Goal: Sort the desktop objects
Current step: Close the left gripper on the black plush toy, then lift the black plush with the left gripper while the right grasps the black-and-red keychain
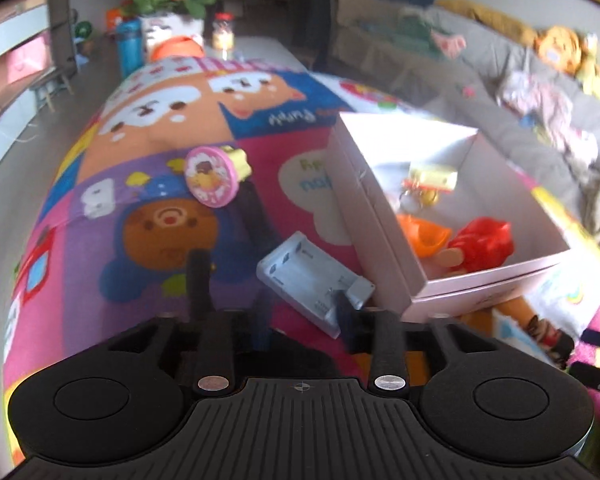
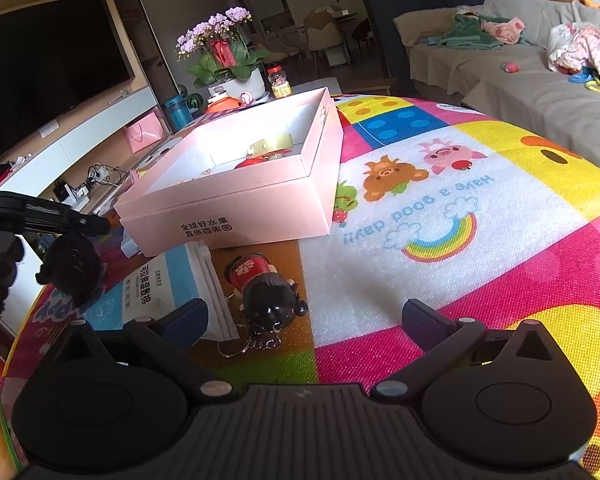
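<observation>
A pink open box (image 1: pixel 384 236) sits on the colourful play mat (image 1: pixel 148 184); it also shows in the right wrist view (image 2: pixel 236 204). Inside lie a red toy (image 1: pixel 482 242), an orange piece (image 1: pixel 424 236) and a yellow keychain (image 1: pixel 434 178). My left gripper (image 1: pixel 272 280) is open, its right fingertip at a grey battery holder (image 1: pixel 308 280) beside the box. A pink round badge (image 1: pixel 210 176) lies farther off. My right gripper (image 2: pixel 304 316) is open above a black-haired doll keychain (image 2: pixel 266 292) lying next to a blue-white packet (image 2: pixel 168 284).
A grey sofa (image 2: pixel 500 76) with clothes and plush toys runs along the right. A flower pot (image 2: pixel 228 60), a jar (image 2: pixel 281 82) and a blue bottle (image 1: pixel 130 46) stand at the mat's far end. A TV (image 2: pixel 48 64) hangs on the left.
</observation>
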{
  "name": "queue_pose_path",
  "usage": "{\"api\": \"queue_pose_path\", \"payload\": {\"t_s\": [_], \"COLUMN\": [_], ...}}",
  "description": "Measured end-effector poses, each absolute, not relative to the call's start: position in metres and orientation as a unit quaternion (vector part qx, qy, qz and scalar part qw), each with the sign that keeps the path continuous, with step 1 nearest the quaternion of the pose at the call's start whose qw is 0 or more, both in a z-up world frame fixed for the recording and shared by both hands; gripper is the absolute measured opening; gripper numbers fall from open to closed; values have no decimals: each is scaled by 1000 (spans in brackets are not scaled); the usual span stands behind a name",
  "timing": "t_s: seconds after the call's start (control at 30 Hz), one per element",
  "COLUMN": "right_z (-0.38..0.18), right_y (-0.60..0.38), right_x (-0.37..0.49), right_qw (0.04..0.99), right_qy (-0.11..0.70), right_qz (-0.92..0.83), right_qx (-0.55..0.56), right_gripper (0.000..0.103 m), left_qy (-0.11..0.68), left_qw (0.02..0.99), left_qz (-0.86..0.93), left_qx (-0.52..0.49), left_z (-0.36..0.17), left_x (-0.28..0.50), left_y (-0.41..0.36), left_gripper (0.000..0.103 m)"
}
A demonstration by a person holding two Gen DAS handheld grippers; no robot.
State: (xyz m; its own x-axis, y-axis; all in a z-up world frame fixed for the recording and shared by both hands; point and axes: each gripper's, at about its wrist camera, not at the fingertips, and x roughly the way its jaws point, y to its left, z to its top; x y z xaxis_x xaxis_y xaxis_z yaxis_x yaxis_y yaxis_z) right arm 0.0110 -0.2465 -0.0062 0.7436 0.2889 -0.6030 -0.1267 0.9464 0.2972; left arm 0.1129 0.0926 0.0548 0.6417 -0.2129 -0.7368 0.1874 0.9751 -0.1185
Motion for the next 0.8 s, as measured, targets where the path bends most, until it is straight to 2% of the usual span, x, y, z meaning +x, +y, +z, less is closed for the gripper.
{"api": "queue_pose_path", "payload": {"t_s": [0.1, 0.3, 0.47, 0.67, 0.8], "right_z": [-6, -6, -6, -7, -7], "right_y": [-246, -242, -239, -237, -236], "right_x": [11, 11, 10, 11, 11], "right_qw": [926, 928, 929, 929, 929], "right_qy": [340, 342, 342, 345, 346], "right_qz": [111, 106, 100, 98, 97], "right_qx": [117, 106, 95, 88, 87], "right_gripper": [103, 103, 103, 103, 103], "left_qy": [385, 334, 308, 275, 289], "left_qw": [916, 934, 942, 959, 956], "left_qz": [-109, -67, -74, -62, -28], "left_qx": [8, 106, 111, 17, 32], "left_z": [58, 50, 49, 65, 52], "left_x": [91, 49, 11, -31, -36], "left_y": [91, 72, 75, 104, 105], "left_gripper": [72, 86, 93, 99, 100]}}
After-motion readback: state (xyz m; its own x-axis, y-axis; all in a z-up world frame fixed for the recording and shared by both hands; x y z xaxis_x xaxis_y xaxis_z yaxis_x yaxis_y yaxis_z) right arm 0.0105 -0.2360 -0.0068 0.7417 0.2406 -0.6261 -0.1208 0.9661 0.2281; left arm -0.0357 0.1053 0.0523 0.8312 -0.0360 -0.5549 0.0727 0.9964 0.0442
